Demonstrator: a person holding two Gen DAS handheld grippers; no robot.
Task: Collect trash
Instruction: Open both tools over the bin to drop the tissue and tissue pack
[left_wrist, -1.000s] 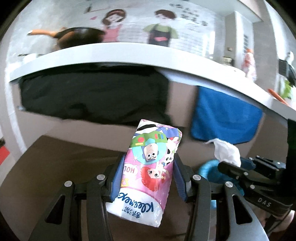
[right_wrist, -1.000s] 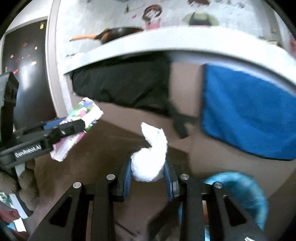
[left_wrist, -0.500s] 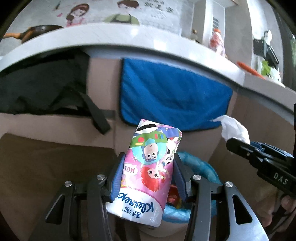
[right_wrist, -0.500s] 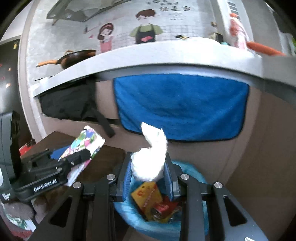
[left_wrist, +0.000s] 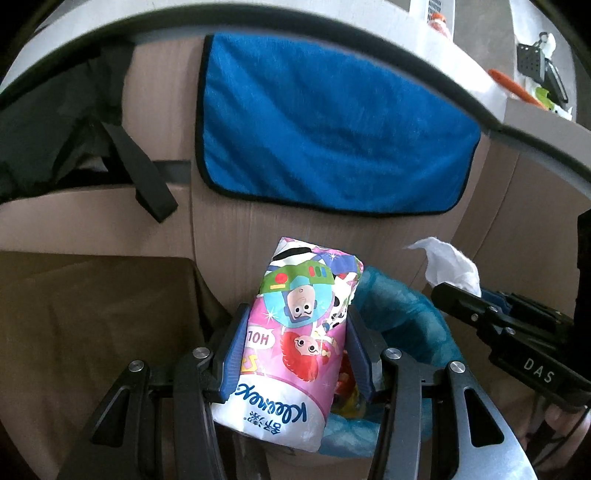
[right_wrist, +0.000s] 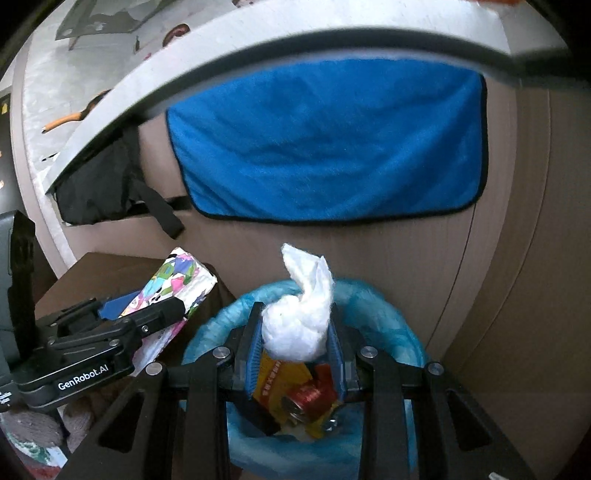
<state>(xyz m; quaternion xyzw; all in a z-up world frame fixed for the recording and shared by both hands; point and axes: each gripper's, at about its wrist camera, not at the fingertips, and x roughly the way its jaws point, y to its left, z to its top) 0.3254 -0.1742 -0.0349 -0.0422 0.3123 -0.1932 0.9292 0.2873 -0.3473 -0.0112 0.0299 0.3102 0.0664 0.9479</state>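
Tissue pack sat clamped in my left gripper, blue pads pressed against both of its long sides, cartoon print facing the camera upside down. From the left wrist I had it hanging in front of the near rim of the bin, whose blue liner curved round behind and to the right of the pack. A bit of red and yellow rubbish peeked out just past the pack's right edge.

My right gripper was pinching a crumpled white tissue wad, squeezed between its blue pads, a twisted tail poking up above them. From the right wrist the wad hung over the open mouth of the bin, and below it I could see a yellow packet and a red can lying inside.

Each gripper showed in the other's view: right one at the right edge of the left camera with the white wad sticking up, left one low on the left of the right camera with the tissue pack angled up and away.

Behind the bin stood a beige cabinet front, a blue towel draped over it under the grey counter edge, black fabric with a dangling strap to the left. Both pieces of trash were gripped, neither in the bin.
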